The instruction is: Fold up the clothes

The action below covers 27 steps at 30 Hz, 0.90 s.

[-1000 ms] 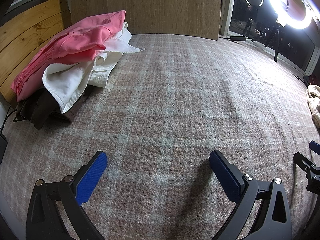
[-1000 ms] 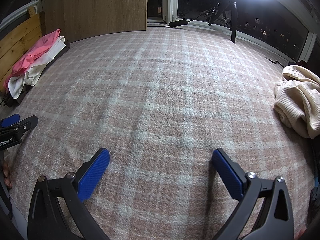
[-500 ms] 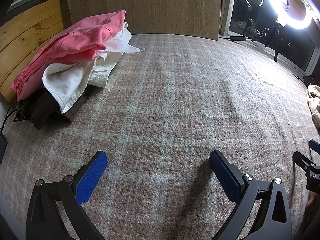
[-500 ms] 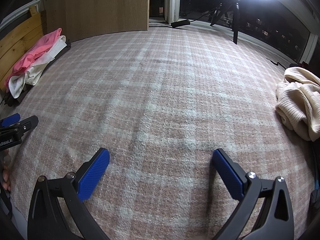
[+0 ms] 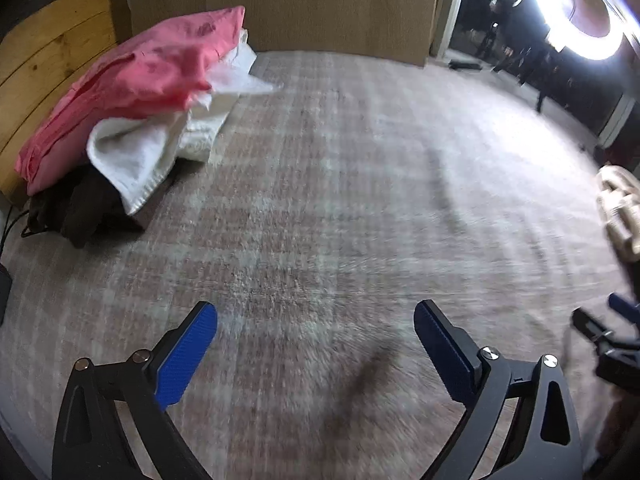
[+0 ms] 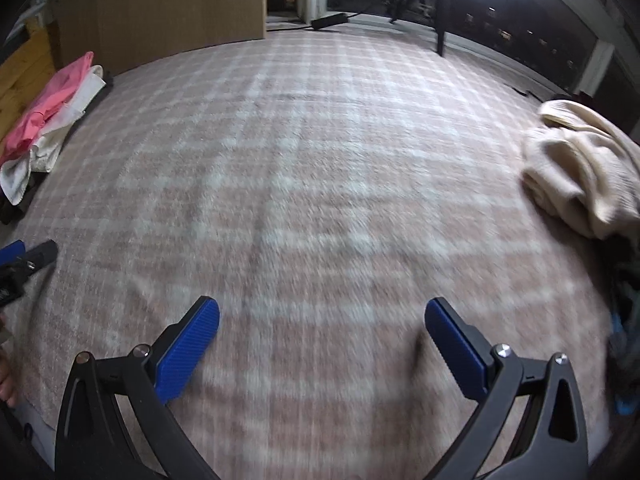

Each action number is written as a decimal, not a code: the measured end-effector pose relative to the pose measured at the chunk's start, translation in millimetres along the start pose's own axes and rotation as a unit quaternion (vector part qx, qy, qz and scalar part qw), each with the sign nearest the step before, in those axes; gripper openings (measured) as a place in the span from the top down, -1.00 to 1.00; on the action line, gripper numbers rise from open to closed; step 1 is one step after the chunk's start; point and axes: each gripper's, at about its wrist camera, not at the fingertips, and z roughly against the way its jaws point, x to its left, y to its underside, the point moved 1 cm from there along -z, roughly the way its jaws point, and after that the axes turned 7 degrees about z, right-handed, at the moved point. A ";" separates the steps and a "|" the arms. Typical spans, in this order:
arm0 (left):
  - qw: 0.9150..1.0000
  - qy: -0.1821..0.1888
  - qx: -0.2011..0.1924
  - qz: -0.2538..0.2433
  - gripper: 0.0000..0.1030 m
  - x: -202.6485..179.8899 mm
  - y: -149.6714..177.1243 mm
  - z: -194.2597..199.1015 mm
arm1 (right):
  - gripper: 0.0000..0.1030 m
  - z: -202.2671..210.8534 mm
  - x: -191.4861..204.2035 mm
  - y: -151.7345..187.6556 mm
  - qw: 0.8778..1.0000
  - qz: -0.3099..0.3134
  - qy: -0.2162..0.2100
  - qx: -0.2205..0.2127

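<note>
The right gripper [image 6: 322,344] hangs over a bed covered with a pink and white checked blanket [image 6: 320,152], and its jaws stand wide apart with nothing between them. At the far left edge lies a stack of folded clothes [image 6: 48,120]: a pink piece on top, a white one under it, something dark below. At the right edge lies a cream knitted sweater [image 6: 580,168], crumpled (not folded), well apart from the stack. The tip of the left gripper [image 6: 24,260] shows at the left border. Behind the bed stand a wooden panel [image 6: 160,8] and a dark tripod [image 6: 436,12] under a bright lamp. The near part of the blanket is blurred.
</note>
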 end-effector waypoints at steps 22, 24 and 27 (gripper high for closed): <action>0.974 0.130 -0.105 -0.154 -0.91 -86.5 -47.3 143.7 | -1.00 187.5 -57.2 -2.9 0.979 -0.106 0.126 -0.120; 0.970 0.144 -0.110 -0.164 -0.91 -101.8 -53.7 151.6 | -1.00 196.7 -70.3 -6.6 0.976 -0.110 0.136 -0.127; 0.965 0.149 -0.122 -0.177 -0.91 -123.9 -64.0 157.6 | -1.00 208.6 -94.6 -9.7 0.971 -0.118 0.152 -0.145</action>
